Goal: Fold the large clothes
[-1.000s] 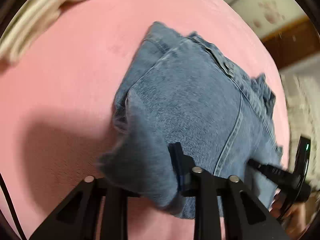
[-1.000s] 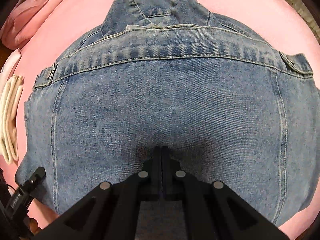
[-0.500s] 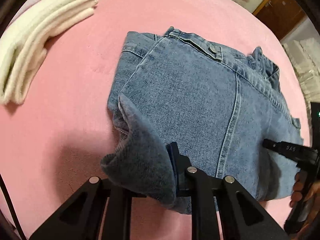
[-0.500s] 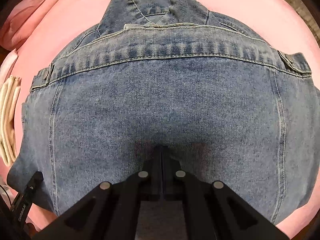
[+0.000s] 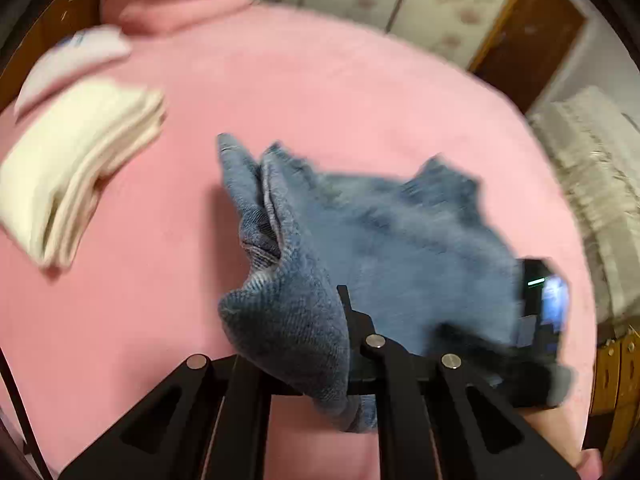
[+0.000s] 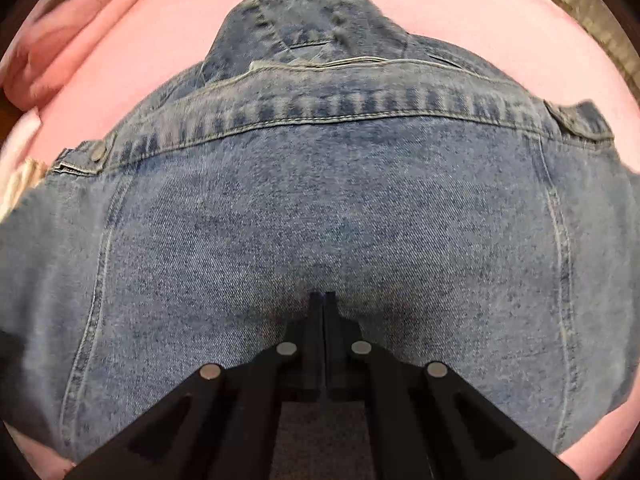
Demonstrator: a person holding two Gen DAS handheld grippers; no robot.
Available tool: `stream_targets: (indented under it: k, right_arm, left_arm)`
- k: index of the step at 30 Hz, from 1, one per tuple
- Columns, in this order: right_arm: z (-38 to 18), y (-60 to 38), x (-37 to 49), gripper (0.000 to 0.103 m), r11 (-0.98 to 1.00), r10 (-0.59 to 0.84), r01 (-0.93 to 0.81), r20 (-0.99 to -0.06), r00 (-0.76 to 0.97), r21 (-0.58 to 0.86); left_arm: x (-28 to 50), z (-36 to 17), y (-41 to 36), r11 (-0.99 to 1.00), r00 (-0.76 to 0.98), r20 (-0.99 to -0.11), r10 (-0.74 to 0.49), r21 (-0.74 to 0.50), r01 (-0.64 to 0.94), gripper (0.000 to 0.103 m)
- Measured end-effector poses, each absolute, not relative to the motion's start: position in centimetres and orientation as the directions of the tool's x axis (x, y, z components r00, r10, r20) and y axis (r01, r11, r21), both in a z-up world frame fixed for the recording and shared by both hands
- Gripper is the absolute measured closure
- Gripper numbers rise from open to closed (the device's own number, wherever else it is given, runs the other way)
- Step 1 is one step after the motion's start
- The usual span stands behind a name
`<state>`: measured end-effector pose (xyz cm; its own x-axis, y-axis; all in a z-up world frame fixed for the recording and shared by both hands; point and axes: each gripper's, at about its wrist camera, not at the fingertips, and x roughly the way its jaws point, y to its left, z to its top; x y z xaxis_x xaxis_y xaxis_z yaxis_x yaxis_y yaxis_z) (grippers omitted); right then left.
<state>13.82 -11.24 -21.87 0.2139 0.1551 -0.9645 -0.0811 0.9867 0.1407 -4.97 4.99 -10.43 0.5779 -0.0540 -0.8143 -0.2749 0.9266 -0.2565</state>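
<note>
Your left gripper's [image 5: 320,344] jaws have just been closing on a bunched fold of the denim jacket [image 5: 384,240] — the cloth drapes over them, the rest trailing ahead onto the pink bed [image 5: 320,92]; folded cream cloth [image 5: 76,164] lies far to their left. Your right gripper's [image 6: 323,300] jaws are pressed together, tips down on the jacket's back panel — its collar [image 6: 308,20] lies straight ahead.

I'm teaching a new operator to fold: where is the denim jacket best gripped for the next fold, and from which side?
Probably the side edge of the denim jacket, as the left tool has it: its jaws have just been closing on a doubled fold of hem, reached from the jacket's outer side. The right tool, shut, is at the middle panel, where flat cloth offers no edge.
</note>
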Motion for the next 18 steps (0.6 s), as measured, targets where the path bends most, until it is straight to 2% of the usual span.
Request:
stream_targets:
  k: [3,6,9,13,16,18]
  right_arm:
    - [-22.0,-12.4,13.6,0.103,0.973,0.226,-0.095,-0.950,0.214,0.210]
    - [-22.3,-14.0,13.6,0.103,0.938,0.340,-0.136,-0.921,0.192,0.318]
    - [-22.9,-16.6,13.4,0.103,0.863,0.502,-0.154,-0.850,0.161,0.481]
    - [-24.7,-20.4,13.6,0.103,0.718,0.688,-0.198,-0.724,0.052,0.667]
    - [-25.7,-22.1,13.5,0.103,0.644,0.750,-0.212,-0.661,-0.010,0.735]
    - [-26.4,-23.2,13.1,0.103,0.600,0.790,-0.189,-0.613,-0.019,0.778]
  left_arm:
    - [-5.0,-7.6,0.7,0.952,0.626,-0.778,-0.046,-0.223,-0.208,0.096]
    - [-5.3,-5.2,-6.3,0.988,0.649,-0.760,-0.011,-0.106,-0.108,0.096]
    - [-5.6,-4.2,-13.0,0.995,0.644,-0.762,-0.061,-0.099,-0.024,0.095]
    - [-6.0,-5.5,-22.3,0.994,0.592,-0.800,-0.098,-0.045,0.102,0.095]
    - [-5.5,-7.2,-27.3,0.986,0.519,-0.853,-0.050,0.042,0.164,0.095]
    - [-5.2,-7.4,-28.4,0.985,0.503,-0.863,-0.043,0.048,0.168,0.095]
